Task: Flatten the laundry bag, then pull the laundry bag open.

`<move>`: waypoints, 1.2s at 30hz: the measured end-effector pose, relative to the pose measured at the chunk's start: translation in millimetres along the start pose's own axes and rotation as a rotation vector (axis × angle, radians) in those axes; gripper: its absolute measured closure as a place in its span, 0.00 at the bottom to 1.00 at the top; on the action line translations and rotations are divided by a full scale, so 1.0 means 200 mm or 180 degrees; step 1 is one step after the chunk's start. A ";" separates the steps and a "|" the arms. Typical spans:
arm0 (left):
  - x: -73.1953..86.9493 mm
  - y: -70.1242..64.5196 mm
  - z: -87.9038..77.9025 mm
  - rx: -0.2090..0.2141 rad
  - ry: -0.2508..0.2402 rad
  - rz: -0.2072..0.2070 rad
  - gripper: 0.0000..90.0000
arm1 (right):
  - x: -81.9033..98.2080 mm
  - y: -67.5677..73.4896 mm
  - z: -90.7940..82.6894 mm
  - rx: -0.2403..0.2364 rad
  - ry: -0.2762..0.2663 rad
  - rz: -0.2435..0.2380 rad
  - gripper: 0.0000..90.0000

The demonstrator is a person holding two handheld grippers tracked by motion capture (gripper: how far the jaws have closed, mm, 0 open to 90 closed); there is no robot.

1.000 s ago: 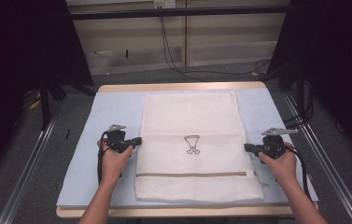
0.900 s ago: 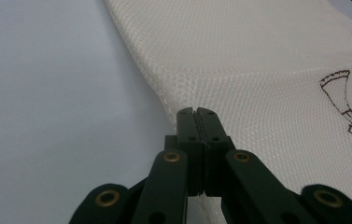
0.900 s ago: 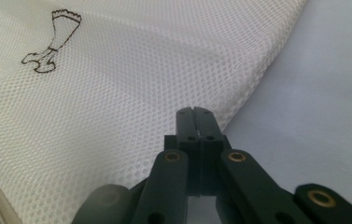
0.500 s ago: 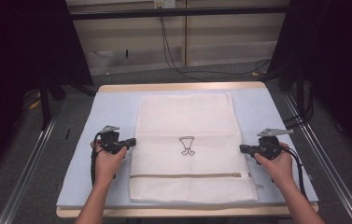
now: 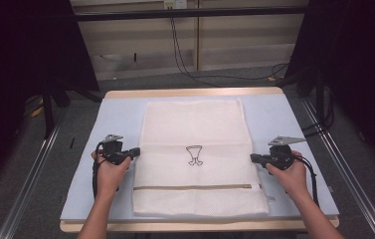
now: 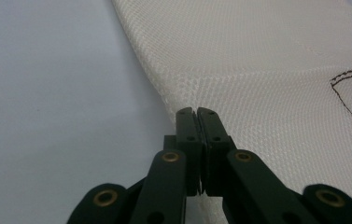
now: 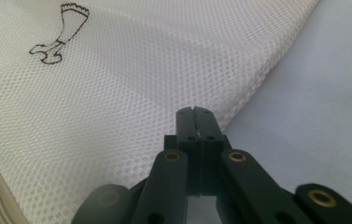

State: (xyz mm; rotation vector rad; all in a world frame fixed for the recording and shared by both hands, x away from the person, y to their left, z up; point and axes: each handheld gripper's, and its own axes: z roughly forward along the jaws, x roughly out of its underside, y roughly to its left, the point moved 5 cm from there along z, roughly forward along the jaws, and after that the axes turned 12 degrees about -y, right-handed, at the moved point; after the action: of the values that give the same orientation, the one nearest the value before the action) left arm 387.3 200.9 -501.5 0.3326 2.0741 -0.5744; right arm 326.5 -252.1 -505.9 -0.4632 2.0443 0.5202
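A white mesh bag (image 5: 197, 124) lies flat on the light blue mat (image 5: 118, 117), with a small dark printed emblem (image 5: 194, 155) at its middle and a tan zipper line (image 5: 195, 187) near its front end. My left gripper (image 5: 136, 151) is shut on the bag's left edge. In the left gripper view the closed jaws of the left gripper (image 6: 196, 112) pinch the mesh bag (image 6: 267, 70) where it ridges up slightly. My right gripper (image 5: 252, 157) is shut on the right edge. In the right gripper view the right gripper (image 7: 194, 110) bites the mesh bag (image 7: 117, 93) at its border.
The mat covers a wooden table (image 5: 195, 92). Metal rails run along the floor at the left (image 5: 31, 174) and right (image 5: 344, 164). Black cables (image 5: 190, 64) hang against the back wall. Dark curtains stand on both sides.
Both grippers have shifted a little to the left, and the bag has slid left with them across the mat.
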 end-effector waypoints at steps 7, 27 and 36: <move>-0.07 -0.10 -0.04 0.0018 -0.0193 0.0052 0.72 | 0.00 -0.01 -0.08 0.0057 -0.0144 -0.0008 0.82; -0.04 -0.78 0.11 0.1104 0.0187 0.0313 0.62 | 0.12 0.06 -0.29 -0.0132 -0.0220 -0.0310 1.00; 0.01 -1.06 0.21 0.1320 0.0356 0.0397 0.66 | 0.13 0.11 -0.30 -0.0193 -0.0210 -0.0327 1.00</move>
State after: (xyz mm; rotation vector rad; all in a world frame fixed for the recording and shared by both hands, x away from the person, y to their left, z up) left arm 321.9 -1.4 -464.4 0.7426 2.0116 -0.9274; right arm 260.0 -268.2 -497.4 -0.5768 1.9348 0.5296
